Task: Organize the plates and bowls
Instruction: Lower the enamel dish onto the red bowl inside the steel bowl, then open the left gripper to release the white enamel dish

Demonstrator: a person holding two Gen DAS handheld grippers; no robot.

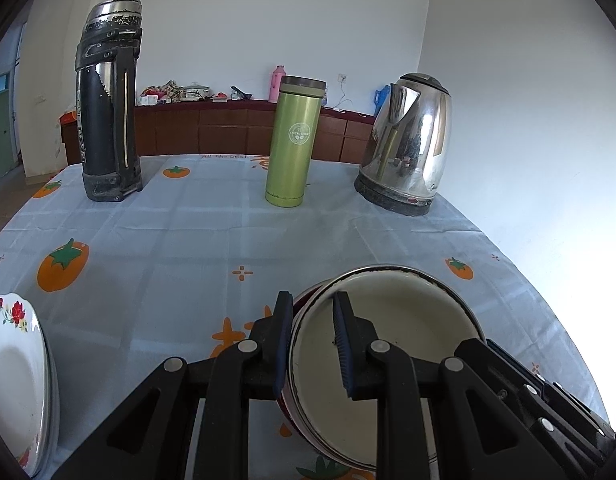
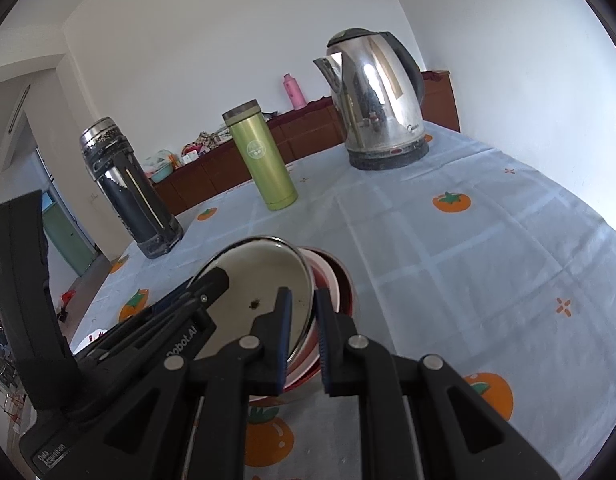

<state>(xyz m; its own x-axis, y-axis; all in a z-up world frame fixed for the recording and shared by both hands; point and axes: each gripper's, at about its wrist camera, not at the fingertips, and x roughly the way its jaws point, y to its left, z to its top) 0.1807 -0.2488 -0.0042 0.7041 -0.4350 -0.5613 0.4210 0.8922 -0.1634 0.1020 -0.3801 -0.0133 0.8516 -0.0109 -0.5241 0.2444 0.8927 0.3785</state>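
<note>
A cream enamel bowl (image 1: 404,320) with a metal rim sits tilted in a red bowl (image 1: 305,294) on the persimmon-print tablecloth. My left gripper (image 1: 312,300) is shut on the bowl's left rim, one finger inside and one outside. In the right wrist view the same cream bowl (image 2: 259,276) rests in the red bowl (image 2: 342,276). My right gripper (image 2: 303,300) is shut on the right rim of that stack. A stack of white flowered plates (image 1: 11,360) lies at the left edge of the left wrist view, clear of both grippers.
Along the far side of the table stand a black thermos (image 1: 107,120), a green flask (image 1: 291,140) and a steel kettle (image 1: 408,148). A brown sideboard (image 1: 227,128) runs behind the table. A white wall lies close along the table's right edge.
</note>
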